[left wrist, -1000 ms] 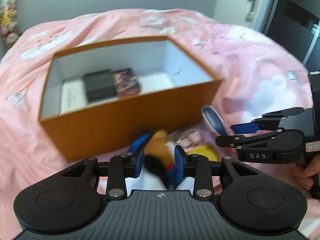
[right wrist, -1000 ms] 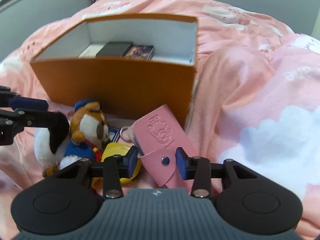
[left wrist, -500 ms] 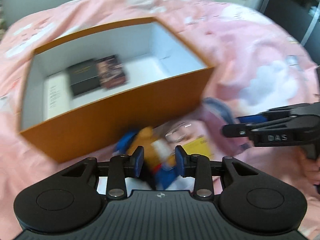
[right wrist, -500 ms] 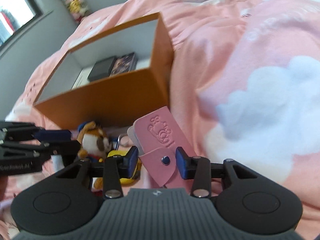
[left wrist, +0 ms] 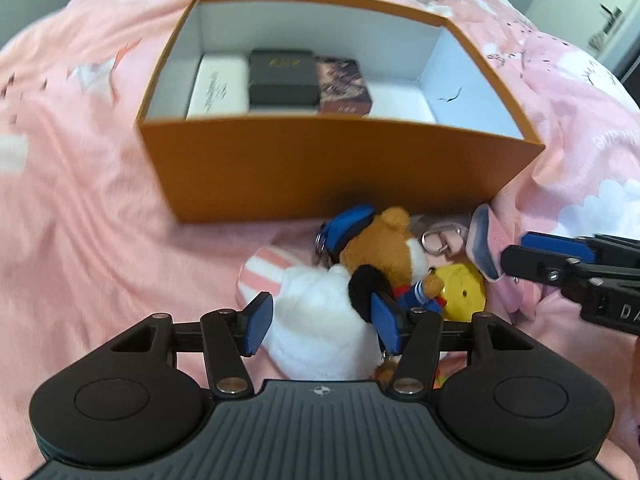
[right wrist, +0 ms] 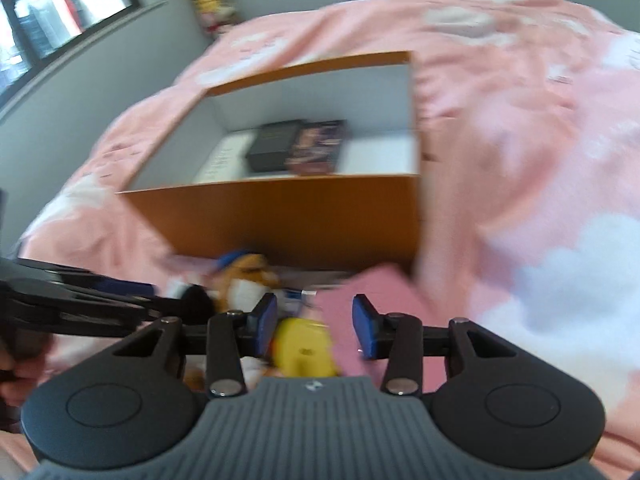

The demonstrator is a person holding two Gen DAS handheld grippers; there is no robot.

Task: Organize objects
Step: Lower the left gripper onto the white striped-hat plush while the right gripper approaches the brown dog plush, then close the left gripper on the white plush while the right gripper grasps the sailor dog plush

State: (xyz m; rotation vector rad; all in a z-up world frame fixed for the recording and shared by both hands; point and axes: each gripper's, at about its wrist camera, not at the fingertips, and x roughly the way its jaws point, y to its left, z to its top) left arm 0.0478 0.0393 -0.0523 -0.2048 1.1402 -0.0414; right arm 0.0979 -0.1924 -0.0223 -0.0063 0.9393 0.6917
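Note:
An open orange box [left wrist: 332, 168] [right wrist: 288, 216] sits on the pink bedspread, with a white box [left wrist: 216, 88], a black box [left wrist: 280, 76] and a dark printed box [left wrist: 344, 84] inside. In front of it lie a white plush [left wrist: 324, 320], a brown bear plush with a blue cap [left wrist: 384, 248] [right wrist: 244, 276], a yellow toy [left wrist: 464, 288] [right wrist: 304, 352] and a pink pouch [left wrist: 492, 240] [right wrist: 380, 292]. My left gripper [left wrist: 320, 324] is open with its jaws either side of the white plush. My right gripper [right wrist: 314, 326] is open over the yellow toy and the pouch.
The pink bedspread [left wrist: 80, 200] is rumpled and rises in folds to the right of the box [right wrist: 520, 160]. A window [right wrist: 48, 8] and a grey wall lie far left in the right wrist view. A door [left wrist: 608, 12] is at the far right.
Both grippers have opened wider. The right gripper has let go of the pink pouch and drawn back. The left wrist view has swung so the box is centred.

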